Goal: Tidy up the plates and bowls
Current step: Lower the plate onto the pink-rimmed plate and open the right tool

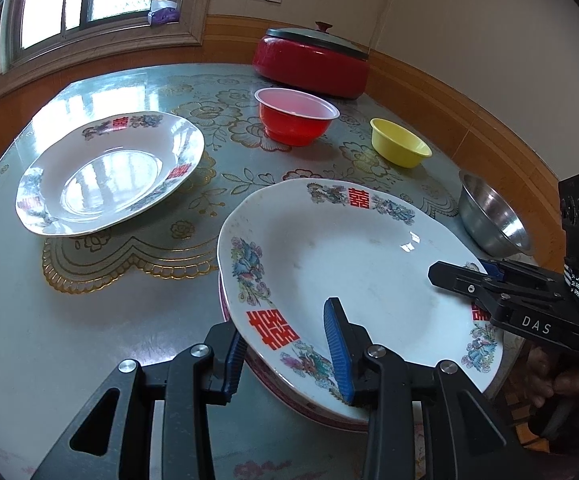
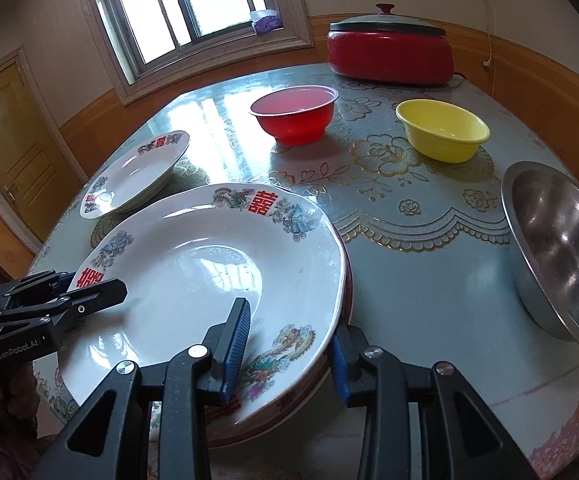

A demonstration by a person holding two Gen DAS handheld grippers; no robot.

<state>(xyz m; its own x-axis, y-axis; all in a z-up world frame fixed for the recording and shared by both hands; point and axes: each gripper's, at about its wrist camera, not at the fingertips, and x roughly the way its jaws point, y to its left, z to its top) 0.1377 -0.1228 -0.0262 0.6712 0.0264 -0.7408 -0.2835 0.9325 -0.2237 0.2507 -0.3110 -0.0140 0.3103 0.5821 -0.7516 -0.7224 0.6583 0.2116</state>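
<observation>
White porcelain is filling both wrist views: I am looking at the top plate (image 1: 353, 264), patterned with dragons and red double-happiness characters, lying on a pink-rimmed lower plate (image 1: 289, 394) at the near edge of the surface (image 1: 137, 320). My left tongs (image 1: 289, 356) are straddling that plate's near-left rim, one blue pad inside the dish and the other outside; I cannot tell whether the pads are pressing on it. My right tongs (image 2: 285, 354) are straddling the near-right rim the same way, and there too I cannot tell whether they are pinching. A second patterned plate (image 1: 109, 172) is sitting apart on the far-left side. Farther back, the red plastic bowl (image 2: 295, 114) and the yellow bowl (image 2: 443, 130) are standing well apart, with the steel bowl (image 2: 561, 252) near the right edge. A red lidded electric pot (image 2: 389, 52) is standing against the wall.
</observation>
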